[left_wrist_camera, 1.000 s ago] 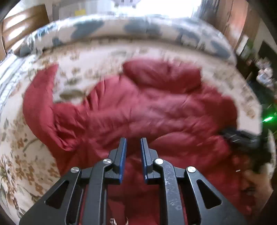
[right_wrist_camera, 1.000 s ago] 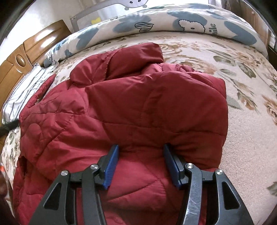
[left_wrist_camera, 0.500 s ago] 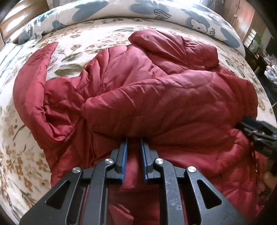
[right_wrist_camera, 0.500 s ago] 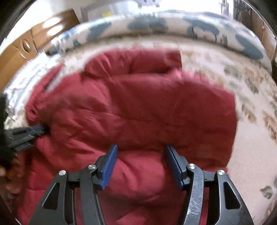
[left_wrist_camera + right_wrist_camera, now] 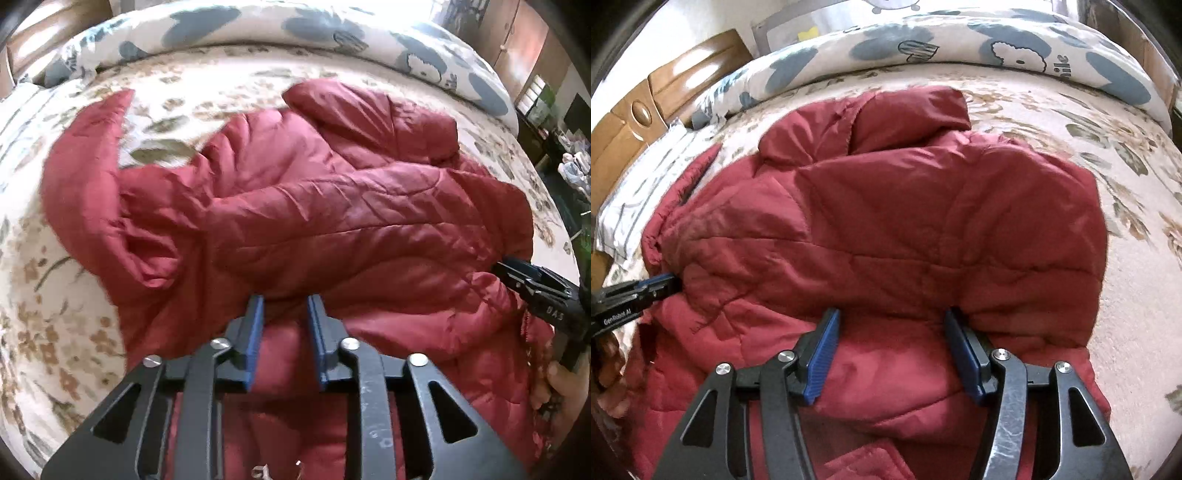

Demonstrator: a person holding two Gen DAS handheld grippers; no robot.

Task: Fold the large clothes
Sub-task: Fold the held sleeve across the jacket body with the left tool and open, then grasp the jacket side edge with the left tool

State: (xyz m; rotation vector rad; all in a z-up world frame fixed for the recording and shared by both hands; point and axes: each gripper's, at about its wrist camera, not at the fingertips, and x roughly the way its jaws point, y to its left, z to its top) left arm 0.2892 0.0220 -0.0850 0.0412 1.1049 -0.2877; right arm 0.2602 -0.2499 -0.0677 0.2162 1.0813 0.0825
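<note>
A dark red quilted jacket [image 5: 332,206] lies on the bed, its lower part folded up over its body, a sleeve [image 5: 81,177] spread to the left. It fills the right wrist view [image 5: 886,229] too. My left gripper [image 5: 284,301] is open a little, fingertips at the fold's edge, nothing pinched. My right gripper [image 5: 892,314] is wide open at the same fold edge, empty. Each gripper shows in the other's view: the right one [image 5: 532,280] at the jacket's right edge, the left one [image 5: 661,284] at its left edge.
The bed has a cream floral cover [image 5: 1126,295]. A white quilt with blue cartoon shapes [image 5: 960,40] is rolled along the far side. A wooden headboard [image 5: 646,107] and a striped pillow [image 5: 639,199] are at left. Dark furniture [image 5: 546,110] stands at far right.
My left gripper's jaws have opened wider, from nearly shut to a small gap. Both grippers have pulled back slightly from the fold; the jacket stays folded.
</note>
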